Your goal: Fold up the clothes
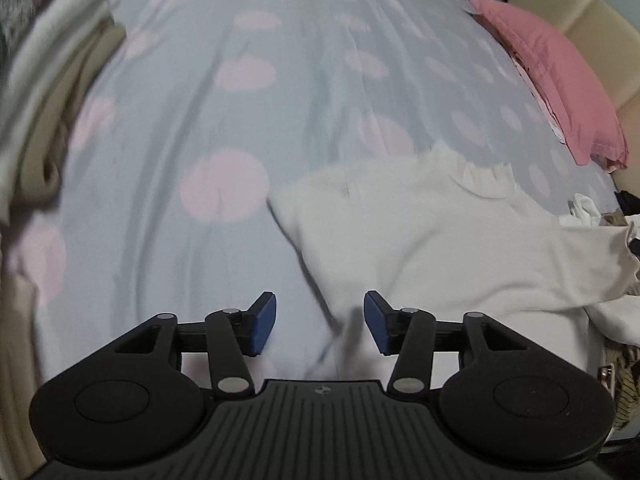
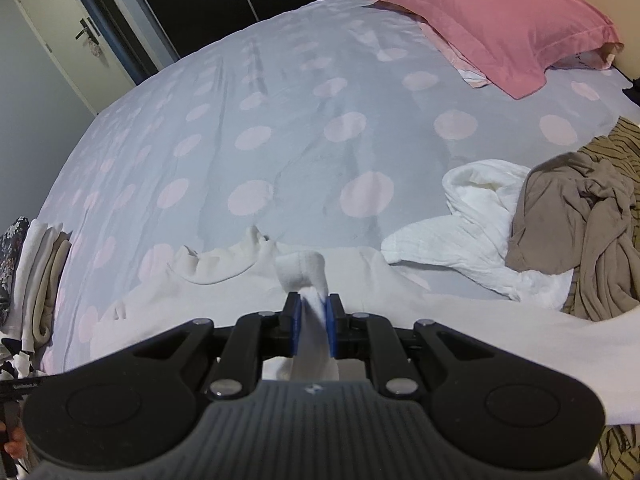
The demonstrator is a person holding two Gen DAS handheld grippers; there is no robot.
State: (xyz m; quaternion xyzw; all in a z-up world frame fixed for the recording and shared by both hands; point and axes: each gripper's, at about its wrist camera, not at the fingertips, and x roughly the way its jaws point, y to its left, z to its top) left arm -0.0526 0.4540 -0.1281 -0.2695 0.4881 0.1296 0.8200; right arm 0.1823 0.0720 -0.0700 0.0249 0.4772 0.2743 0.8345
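Right tool (image 2: 312,312) pinching white sweater (image 1: 420,232) — frilled collar, spread flat

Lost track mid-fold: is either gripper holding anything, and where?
Right gripper pinches the white top by a sleeve cuff. Left gripper is open, holding nothing.

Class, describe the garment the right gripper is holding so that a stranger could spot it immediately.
Start at the pink pillow at the head of the spotted bed, then come down to the near edge. The white top lies flat there, its cuff pinched by the right gripper; unlike the crumpled white and brown clothes beside it, it has a ruffled collar.
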